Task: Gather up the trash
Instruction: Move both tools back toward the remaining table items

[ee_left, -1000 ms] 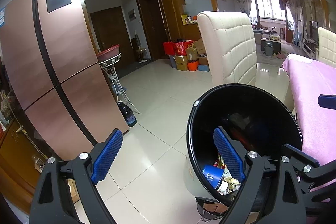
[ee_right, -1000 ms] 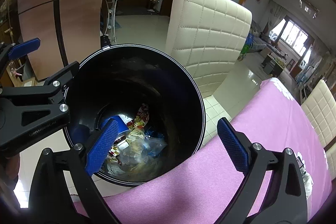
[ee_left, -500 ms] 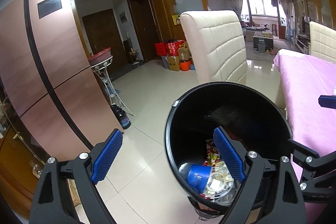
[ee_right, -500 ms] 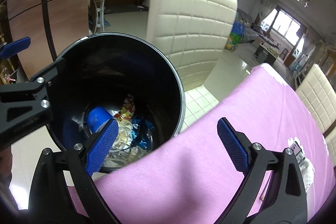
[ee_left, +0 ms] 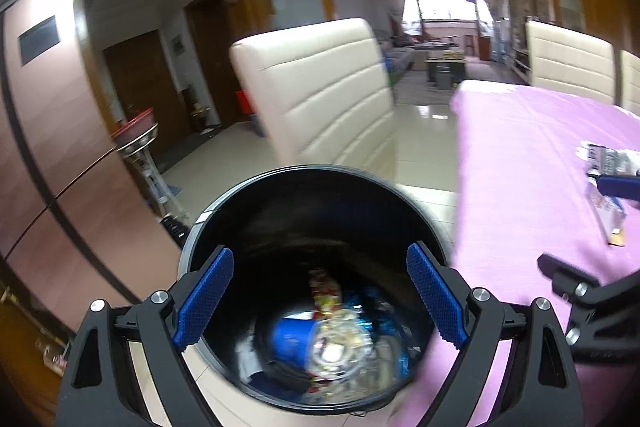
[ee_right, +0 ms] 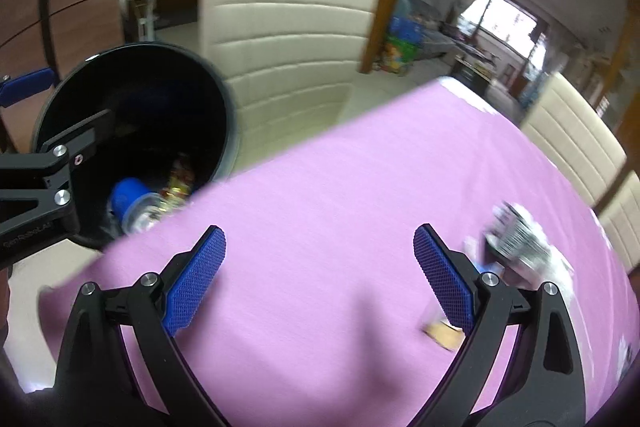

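Table (ee_right: 360, 187) covered with a pink cloth (ee_left: 520, 187), largely bare. Directly on it, toward 3 o'clock in the right wrist view: a crumpled silvery wrapper (ee_right: 520, 247), blurred, and a small tan scrap (ee_right: 442, 337) nearer, at 4 o'clock. Tiled floor (ee_left: 420, 131) carries a black bin (ee_left: 280, 203) at the table's edge and a cream chair (ee_left: 320, 87) beyond it.

A bare stretch of pink tablecloth (ee_right: 360, 167) is seen ahead of the right gripper (ee_right: 318, 277). Wrappers (ee_right: 520, 243) lie at its right; a cream chair (ee_right: 288, 39) stands behind.
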Available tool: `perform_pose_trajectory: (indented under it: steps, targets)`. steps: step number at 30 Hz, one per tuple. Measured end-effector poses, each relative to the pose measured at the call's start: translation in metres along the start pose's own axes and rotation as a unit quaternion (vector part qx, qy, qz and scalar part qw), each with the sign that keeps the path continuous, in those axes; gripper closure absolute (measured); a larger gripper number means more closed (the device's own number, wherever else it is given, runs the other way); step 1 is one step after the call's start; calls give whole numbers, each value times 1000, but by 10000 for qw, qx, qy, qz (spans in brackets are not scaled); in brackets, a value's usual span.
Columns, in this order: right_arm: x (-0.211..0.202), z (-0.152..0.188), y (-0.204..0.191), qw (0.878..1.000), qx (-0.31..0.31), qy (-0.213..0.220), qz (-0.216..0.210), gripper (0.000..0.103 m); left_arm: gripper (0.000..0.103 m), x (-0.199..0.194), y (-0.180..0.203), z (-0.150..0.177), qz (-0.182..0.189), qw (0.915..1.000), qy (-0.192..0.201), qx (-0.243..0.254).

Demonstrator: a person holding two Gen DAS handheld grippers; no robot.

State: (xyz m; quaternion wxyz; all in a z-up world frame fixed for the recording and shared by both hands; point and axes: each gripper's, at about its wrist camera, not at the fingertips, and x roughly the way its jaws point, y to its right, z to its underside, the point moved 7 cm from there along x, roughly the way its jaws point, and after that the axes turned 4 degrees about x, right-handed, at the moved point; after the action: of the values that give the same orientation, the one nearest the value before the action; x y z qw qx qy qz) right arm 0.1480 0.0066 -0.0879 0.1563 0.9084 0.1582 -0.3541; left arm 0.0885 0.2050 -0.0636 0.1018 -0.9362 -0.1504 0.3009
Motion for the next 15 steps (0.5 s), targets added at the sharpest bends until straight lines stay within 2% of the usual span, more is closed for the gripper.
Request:
perform_pose_trajectory:
  steps: [4, 7, 12, 15]
  targets:
    - [-13, 12, 53, 9983, 449, 28, 358, 9, 17, -5, 41, -9, 441, 9988, 34, 224]
    - [-26, 20, 89, 9954, 718, 112, 622, 9, 17, -10, 76, -18, 641, 9968, 107, 475]
    - [-44, 33, 136, 9894, 995, 243, 1033, 9, 17, -23, 130, -32, 1135, 9904, 174, 769]
    - [-53, 42, 163, 9851, 1192, 295, 1206, 9, 17, -26, 154, -39, 1266, 9876, 222, 900]
